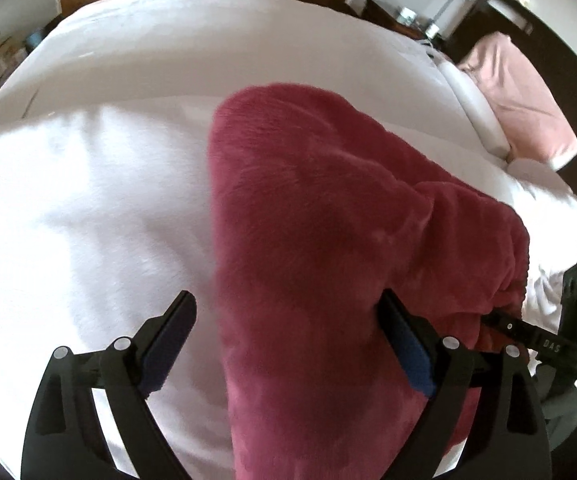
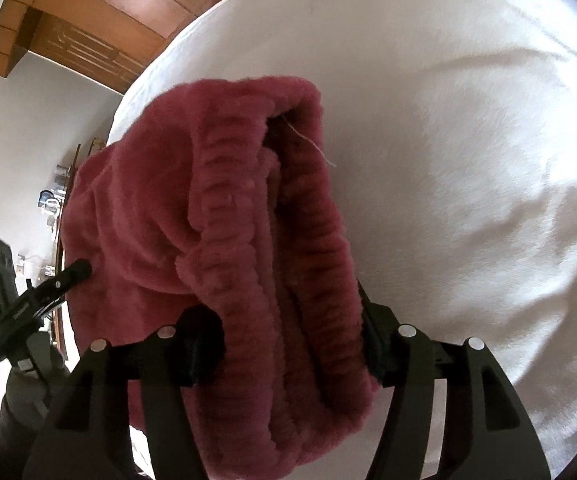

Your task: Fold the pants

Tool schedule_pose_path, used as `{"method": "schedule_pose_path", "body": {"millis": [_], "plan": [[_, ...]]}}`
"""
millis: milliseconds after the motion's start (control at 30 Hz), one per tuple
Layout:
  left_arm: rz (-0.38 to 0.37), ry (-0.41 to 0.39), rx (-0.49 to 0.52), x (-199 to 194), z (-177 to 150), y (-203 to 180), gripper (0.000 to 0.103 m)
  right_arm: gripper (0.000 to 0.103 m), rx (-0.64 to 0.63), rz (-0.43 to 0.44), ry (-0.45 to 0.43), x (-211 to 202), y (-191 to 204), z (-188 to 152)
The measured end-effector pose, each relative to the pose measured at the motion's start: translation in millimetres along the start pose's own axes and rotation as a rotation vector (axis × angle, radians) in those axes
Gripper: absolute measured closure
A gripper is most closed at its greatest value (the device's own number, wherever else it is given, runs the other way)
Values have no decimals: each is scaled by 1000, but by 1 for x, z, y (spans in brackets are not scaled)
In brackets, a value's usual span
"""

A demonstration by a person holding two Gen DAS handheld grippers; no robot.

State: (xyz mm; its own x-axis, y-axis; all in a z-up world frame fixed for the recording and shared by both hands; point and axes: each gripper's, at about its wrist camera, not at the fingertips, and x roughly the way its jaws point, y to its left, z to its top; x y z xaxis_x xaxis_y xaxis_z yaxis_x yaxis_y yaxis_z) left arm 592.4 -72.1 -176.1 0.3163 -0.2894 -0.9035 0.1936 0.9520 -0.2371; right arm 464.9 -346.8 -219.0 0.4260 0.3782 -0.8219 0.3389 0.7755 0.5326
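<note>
Dark-pink fleece pants (image 1: 320,216) lay bunched on a white bedspread (image 1: 88,200), already doubled into a thick, rounded bundle, not spread flat. The left gripper (image 1: 288,320) pointed steeply down over the near end of the bundle with its jaws spread wide; the left finger (image 1: 176,328) stood clear over bare bedspread, while the right finger (image 1: 400,332) lay against the fabric's edge, and nothing was pinched between them, so this tool read as released. The right gripper (image 2: 284,344) straddled the ribbed, elasticated waistband (image 2: 244,240), where gathered ridges ran in stacked layers and one loose thread hung off the folded lip. Its jaws stood partly apart with the plush mass filling the gap; the pads looked slack against the pile, not biting in (hard to be certain, since the fleece hid the pad faces), so I judged it let go or very nearly so. Each tool showed at the edge of the other's view, placing them at neighbouring sides of the same bundle, probably to set down a fold evenly from both ends. The fabric was deep-piled, soft and matte, likely to slump and spring back, which may explain the lumpy top surface. A pink pillow (image 1: 528,100) sat well apart by the dark headboard, with wooden cabinetry (image 2: 88,12) beyond the bed.
</note>
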Motion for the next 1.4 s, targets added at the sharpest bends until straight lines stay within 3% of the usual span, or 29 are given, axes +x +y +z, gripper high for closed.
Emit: {"method": "schedule_pose_path", "body": {"millis": [167,300,433,600,733,900,1200,1400], "plan": [[32,-35,-46,-21,-14,12,12,42,-58,-82,-74,-30,20,-5],[68,-46,-46,-35,-32,14,12,42,-195,-197,-175,-57,62,-17],[103,-36,-5,-37,-48,6,12,42,-351,-214,-234,-67,111,-32],[120,-16,40,-32,-63,-6,12,42,-438,-172,-161,-39,130,-45],[141,-3,74,-25,-73,-10,12,42,-395,-206,-86,-10,107,-42],[140,19,101,-18,-81,-14,12,43,-288,-170,-23,17,72,-27],[197,12,196,-18,-84,-41,12,43,-309,-203,-8,26,75,-23],[231,-25,238,-34,-87,-56,12,43,-404,-249,-79,5,100,-42]]}}
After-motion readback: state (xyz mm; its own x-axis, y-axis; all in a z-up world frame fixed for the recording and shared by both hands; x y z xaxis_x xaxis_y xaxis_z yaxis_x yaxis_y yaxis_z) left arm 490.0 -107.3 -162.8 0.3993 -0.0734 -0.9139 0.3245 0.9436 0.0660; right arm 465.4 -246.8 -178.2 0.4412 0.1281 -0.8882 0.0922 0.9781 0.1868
